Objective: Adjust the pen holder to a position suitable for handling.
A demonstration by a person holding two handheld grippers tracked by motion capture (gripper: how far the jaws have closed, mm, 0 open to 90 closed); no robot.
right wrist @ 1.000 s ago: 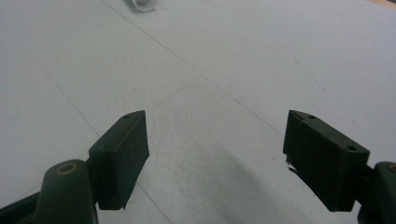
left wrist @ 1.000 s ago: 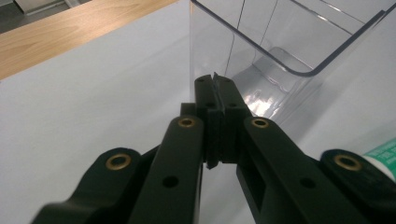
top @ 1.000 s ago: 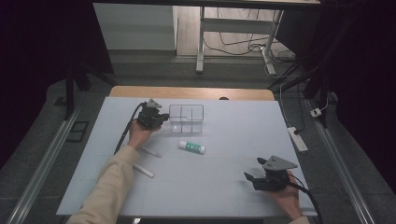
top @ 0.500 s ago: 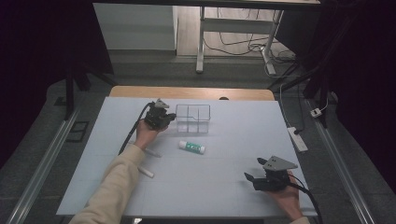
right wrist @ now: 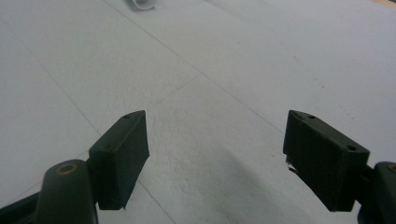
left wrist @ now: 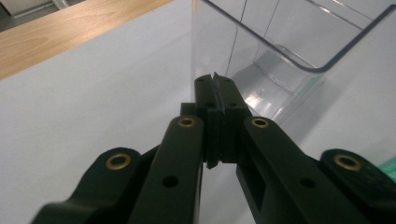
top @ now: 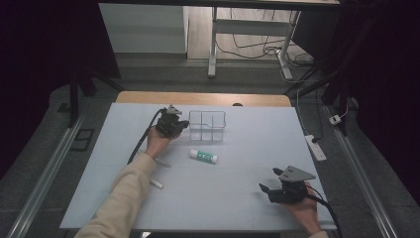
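Note:
A clear plastic container (top: 207, 126) with dividers stands at the back middle of the white table (top: 247, 144). My left gripper (top: 185, 124) lies level at its left wall, jaws shut with the tips touching the container. In the left gripper view the shut left gripper (left wrist: 215, 84) meets the container's (left wrist: 280, 42) near corner. A white glue stick with a green label (top: 203, 156) lies in front of the container. My right gripper (top: 268, 179) rests low near the front right, open with nothing between its fingers, as the right gripper (right wrist: 215, 154) view shows over bare table.
Two small white sticks (top: 157, 183) (top: 162, 162) lie beside the left forearm. A white round object (right wrist: 142, 3) shows at the far edge of the right gripper view. A wooden strip (top: 203, 98) borders the table's back. A power strip (top: 316, 148) sits off the right edge.
My left gripper has moved a little to the right, and the clear container has shifted right along with it. The right gripper has stayed where it was.

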